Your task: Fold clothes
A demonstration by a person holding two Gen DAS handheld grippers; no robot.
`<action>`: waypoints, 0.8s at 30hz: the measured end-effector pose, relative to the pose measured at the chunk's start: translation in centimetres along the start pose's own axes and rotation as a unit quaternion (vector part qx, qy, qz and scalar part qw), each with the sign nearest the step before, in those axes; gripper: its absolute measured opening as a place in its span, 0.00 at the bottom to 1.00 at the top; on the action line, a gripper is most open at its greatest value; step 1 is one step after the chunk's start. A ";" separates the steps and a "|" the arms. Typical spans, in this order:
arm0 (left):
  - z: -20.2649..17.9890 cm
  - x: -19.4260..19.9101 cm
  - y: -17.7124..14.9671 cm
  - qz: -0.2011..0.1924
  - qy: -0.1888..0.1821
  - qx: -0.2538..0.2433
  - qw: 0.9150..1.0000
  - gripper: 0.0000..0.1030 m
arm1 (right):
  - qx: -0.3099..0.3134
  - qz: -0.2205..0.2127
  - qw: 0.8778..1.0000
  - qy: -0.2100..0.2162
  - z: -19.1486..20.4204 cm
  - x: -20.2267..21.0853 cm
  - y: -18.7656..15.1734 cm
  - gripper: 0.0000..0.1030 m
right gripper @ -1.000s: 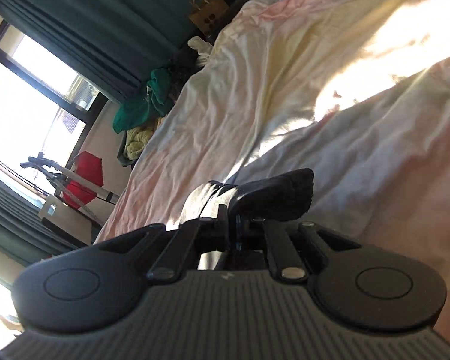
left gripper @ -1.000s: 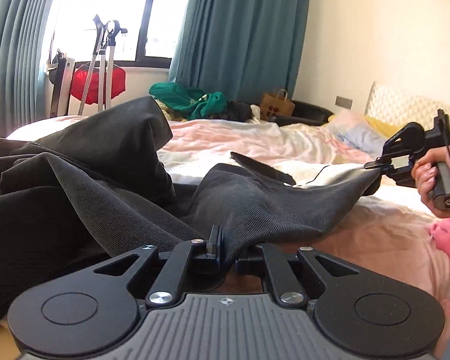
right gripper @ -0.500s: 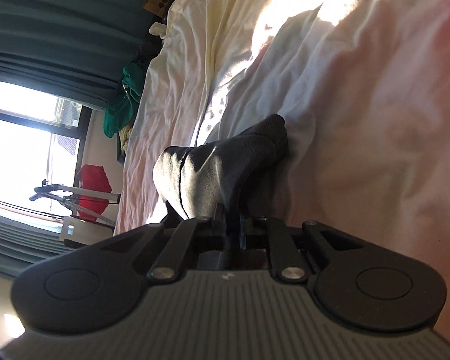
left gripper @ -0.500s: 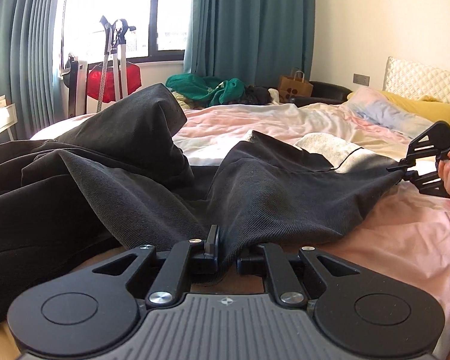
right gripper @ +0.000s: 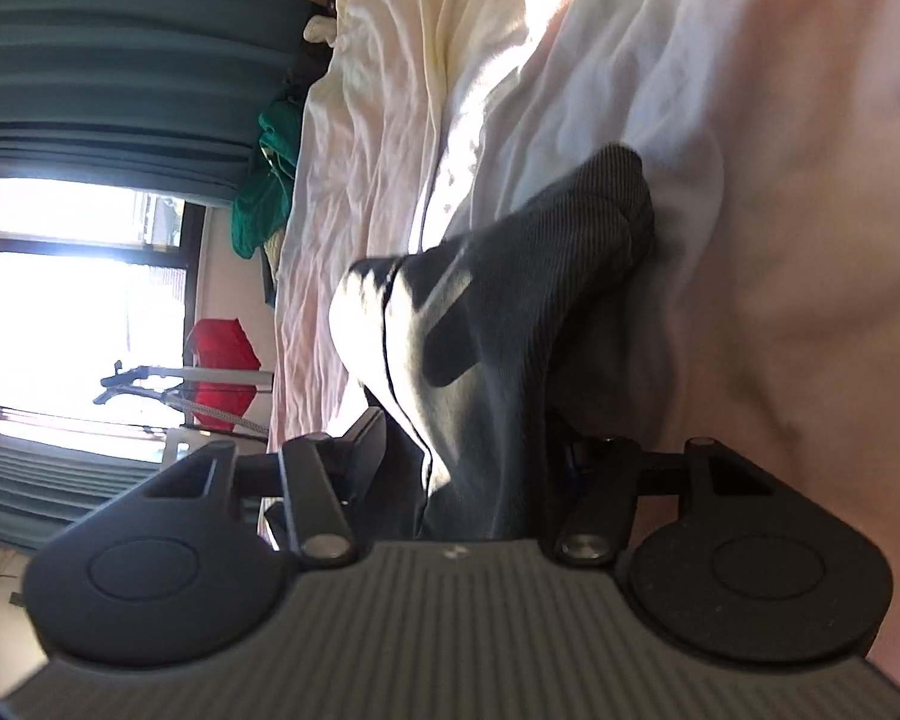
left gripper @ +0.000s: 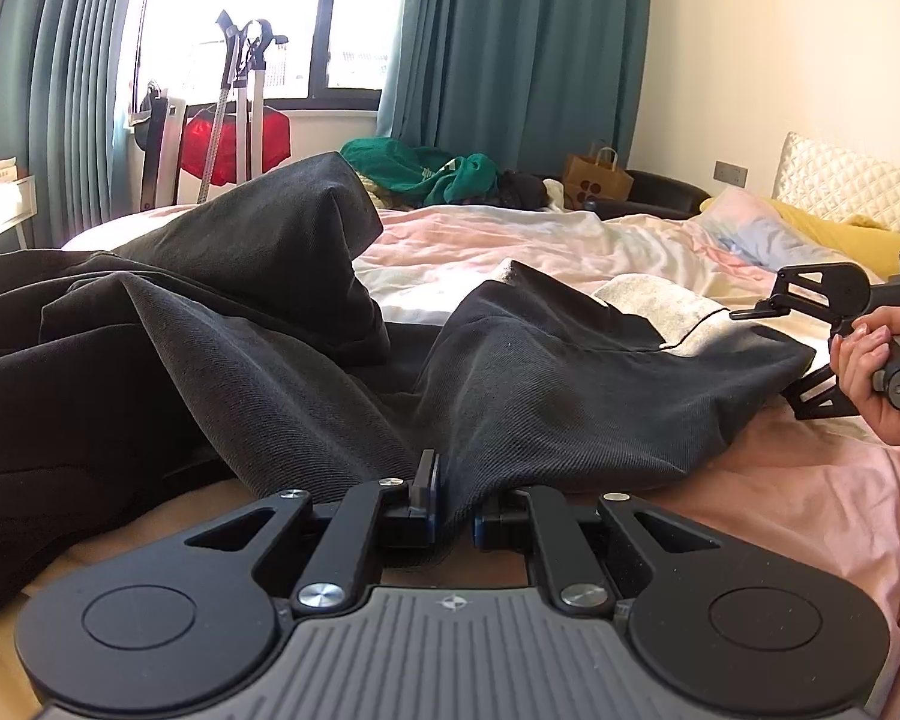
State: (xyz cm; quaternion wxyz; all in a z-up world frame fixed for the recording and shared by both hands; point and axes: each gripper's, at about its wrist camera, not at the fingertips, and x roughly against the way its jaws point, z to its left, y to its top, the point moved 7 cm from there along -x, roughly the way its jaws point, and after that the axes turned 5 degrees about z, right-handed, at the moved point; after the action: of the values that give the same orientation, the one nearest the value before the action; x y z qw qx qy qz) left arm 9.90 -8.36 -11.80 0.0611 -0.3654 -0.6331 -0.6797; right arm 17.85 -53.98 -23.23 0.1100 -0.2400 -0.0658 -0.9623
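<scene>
A dark grey corduroy garment point(left gripper: 258, 324) lies crumpled across the pink bed point(left gripper: 810, 498). My left gripper point(left gripper: 453, 507) is shut on a fold of its near edge, low over the sheet. My right gripper point(left gripper: 780, 354) shows at the right of the left wrist view, with its jaws spread wide around the garment's far corner. In the right wrist view, turned on its side, the right gripper point(right gripper: 468, 456) is open and the cloth point(right gripper: 510, 312) lies loose between its fingers.
A green clothes pile point(left gripper: 426, 171), a paper bag point(left gripper: 597, 180) and a black chair point(left gripper: 660, 192) stand beyond the bed. Pillows point(left gripper: 798, 234) lie at the headboard on the right. A red bag and a stand point(left gripper: 234, 132) are by the window.
My right gripper has opened on the garment's corner, which has sunk onto the bed. My left gripper has stayed shut on the cloth and lowered slightly.
</scene>
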 end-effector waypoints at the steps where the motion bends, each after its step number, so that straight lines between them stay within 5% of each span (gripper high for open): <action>1: 0.0 0.0 0.0 0.000 -0.002 0.003 1.000 0.10 | 0.005 -0.020 1.000 0.003 0.2 0.3 0.9 0.47; 4: 0.1 0.0 0.1 0.000 -0.007 0.009 1.000 0.10 | 0.012 -0.044 0.998 0.039 1.0 0.9 3.1 0.38; 6: 0.0 0.0 0.2 -0.002 -0.010 0.008 1.000 0.10 | 0.026 -0.044 0.998 0.048 1.5 1.0 3.9 0.17; 9: -0.4 -0.1 0.2 -0.005 -0.017 0.005 1.000 0.11 | 0.077 -0.065 0.994 0.039 2.4 1.2 4.6 0.08; 15: -1.2 -0.3 0.0 -0.004 -0.026 -0.017 0.999 0.13 | 0.135 -0.130 0.981 0.053 4.3 2.9 6.1 0.08; 21: -1.4 -0.5 -0.1 0.002 -0.026 -0.034 0.999 0.14 | 0.106 -0.088 0.988 -0.065 -0.8 0.7 6.4 0.08; 24: -1.4 -0.4 0.1 0.008 -0.035 -0.032 0.999 0.22 | 0.096 -0.079 0.989 -0.077 -2.1 0.4 6.3 0.08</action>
State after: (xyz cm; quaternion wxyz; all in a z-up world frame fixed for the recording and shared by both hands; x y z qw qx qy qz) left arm 9.65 -9.82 -11.83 0.0323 -0.3961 -0.6097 -0.6858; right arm 18.07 -60.55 -24.38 0.0509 -0.2955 -0.1844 -0.9360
